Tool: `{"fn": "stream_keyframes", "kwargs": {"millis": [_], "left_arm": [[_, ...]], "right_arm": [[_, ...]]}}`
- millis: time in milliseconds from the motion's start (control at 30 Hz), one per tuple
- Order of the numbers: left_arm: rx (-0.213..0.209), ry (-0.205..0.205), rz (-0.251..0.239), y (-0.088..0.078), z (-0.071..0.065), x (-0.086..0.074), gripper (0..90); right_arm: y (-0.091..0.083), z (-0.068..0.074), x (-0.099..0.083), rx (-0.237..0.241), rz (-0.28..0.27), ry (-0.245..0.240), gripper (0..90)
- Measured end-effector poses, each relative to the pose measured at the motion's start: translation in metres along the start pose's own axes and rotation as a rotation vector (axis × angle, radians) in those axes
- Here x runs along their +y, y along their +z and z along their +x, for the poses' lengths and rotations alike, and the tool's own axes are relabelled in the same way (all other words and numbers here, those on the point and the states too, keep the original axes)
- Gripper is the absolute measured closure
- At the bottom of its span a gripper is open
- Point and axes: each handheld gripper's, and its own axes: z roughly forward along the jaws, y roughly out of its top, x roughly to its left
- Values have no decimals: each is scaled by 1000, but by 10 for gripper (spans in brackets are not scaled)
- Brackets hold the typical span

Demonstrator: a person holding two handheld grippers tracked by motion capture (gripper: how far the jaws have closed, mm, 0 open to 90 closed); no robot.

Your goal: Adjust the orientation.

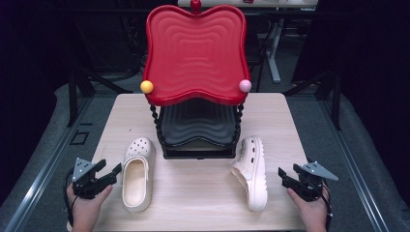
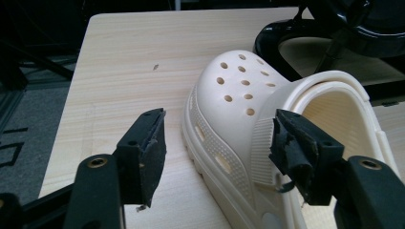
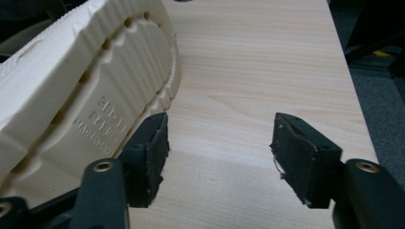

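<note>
Two cream foam clogs on the pale wooden counter (image 1: 203, 193), well apart, one near each front corner of the black lower tray. Left clog (image 1: 137, 173) upright on its sole, perforated toe pointing away, opening upward, heel strap folded forward over the collar. Right clog (image 1: 251, 170) tipped onto its side, ridged sole with moulded lettering facing right, toe away, upper turned toward the left clog.
</note>
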Motion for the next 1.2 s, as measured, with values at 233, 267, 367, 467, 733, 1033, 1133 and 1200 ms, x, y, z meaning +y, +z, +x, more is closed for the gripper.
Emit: {"fn": "stream_keyframes", "kwargs": {"millis": [233,267,367,467,733,1033,1133,1200], "left_arm": [[-13,-13,-1,-1,2,-1,413],[-4,-5,1,-1,2,0,421],[1,2,1,-2,1,0,425],[-5,-7,7,-5,1,1,441],[-16,-1,14,-9,-5,4,503],[-68,23,36,-6,-18,7,522],[-76,22,54,-4,-20,6,535],[-69,30,81,1,-22,5,561]], "right_arm": [[-3,6,2,26,-33,10,463],[-3,7,2,26,-26,4,470],[-3,9,3,35,-14,4,482],[-4,12,3,43,-15,-12,486],[-6,11,2,54,-22,12,510],[-7,8,1,52,-18,29,513],[-6,8,2,53,-21,32,513],[-6,8,2,51,-10,26,512]]}}
